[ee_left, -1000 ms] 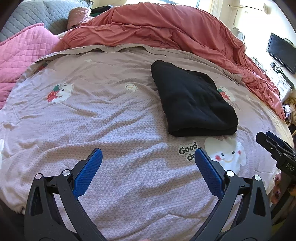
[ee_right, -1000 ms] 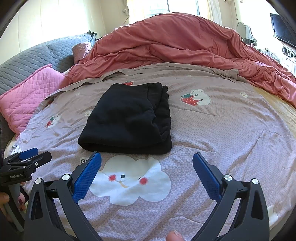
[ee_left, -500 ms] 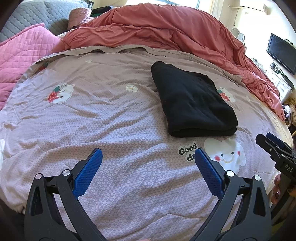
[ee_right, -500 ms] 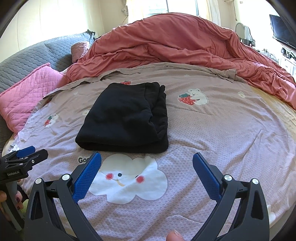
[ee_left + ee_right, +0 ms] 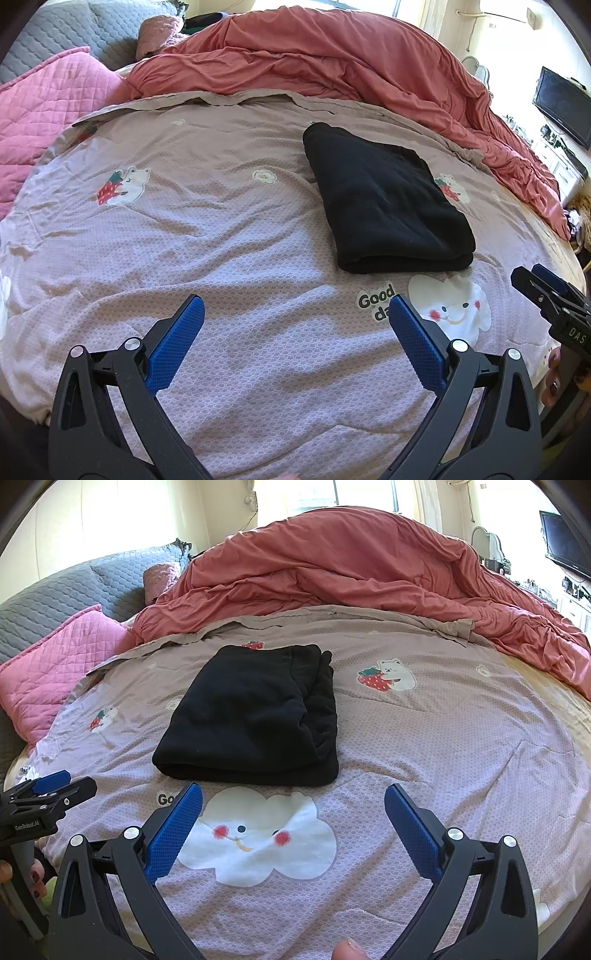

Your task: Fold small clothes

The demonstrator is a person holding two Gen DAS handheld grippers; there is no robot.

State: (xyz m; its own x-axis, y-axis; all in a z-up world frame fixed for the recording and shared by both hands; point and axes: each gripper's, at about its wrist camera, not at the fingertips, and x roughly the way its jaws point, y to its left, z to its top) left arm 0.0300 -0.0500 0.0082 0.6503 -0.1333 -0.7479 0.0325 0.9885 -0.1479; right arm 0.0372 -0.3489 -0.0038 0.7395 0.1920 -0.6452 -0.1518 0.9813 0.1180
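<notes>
The left gripper (image 5: 295, 339), black-framed with blue textured pads, hovers low over the near part of the mauve printed bedsheet (image 5: 221, 236), its jaws spread wide and holding nothing. The right gripper (image 5: 293, 816), of the same build, hangs likewise just short of the clothing, jaws wide apart and empty. Each shows in the other's view at the edge; fingers with dark nail varnish (image 5: 35, 877) grip the left handle.

One folded black fleece garment (image 5: 255, 716) lies flat on the sheet, ahead of the right gripper and to the right of the left one, touching neither. One salmon-red duvet (image 5: 369, 565) is heaped behind it. One pink quilted cushion (image 5: 55, 668) and one grey quilted one (image 5: 74, 587) sit at the left.

The sheet reads "Good da" (image 5: 376, 299) beside a white smiling cloud print (image 5: 258, 834). The left gripper's body reads "GenRobot.AI"; the right's, "DAS".
</notes>
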